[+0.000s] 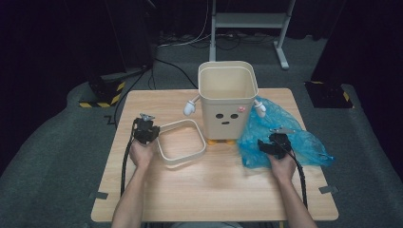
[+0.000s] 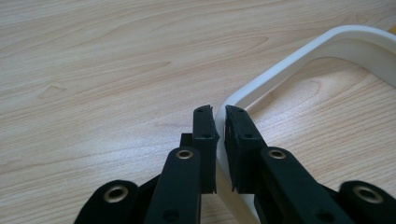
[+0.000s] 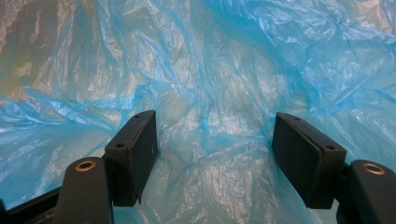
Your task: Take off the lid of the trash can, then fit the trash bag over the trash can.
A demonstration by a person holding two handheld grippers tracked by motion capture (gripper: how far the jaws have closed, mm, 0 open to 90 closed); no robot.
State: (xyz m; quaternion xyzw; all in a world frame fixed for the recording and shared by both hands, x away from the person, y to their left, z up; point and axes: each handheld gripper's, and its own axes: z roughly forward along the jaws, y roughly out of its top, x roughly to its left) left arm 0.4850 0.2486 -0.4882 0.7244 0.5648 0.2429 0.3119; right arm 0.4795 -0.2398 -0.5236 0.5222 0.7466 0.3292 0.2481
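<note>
Pinching the left wall of the cream ring frame [image 2: 299, 70], the left gripper [image 2: 220, 116] has its jaws pressed on the thin plastic — frame lies flat on the wooden table [image 1: 204, 190], just left of and near the cream bin [image 1: 227, 97]. Bin bears a printed face, two dots and an oval mouth; no readable writing or brand. Right gripper [image 3: 215, 149]: jaws spread wide above the crumpled blue plastic bag [image 3: 233, 60], right of the bin, nothing pinched.
</note>
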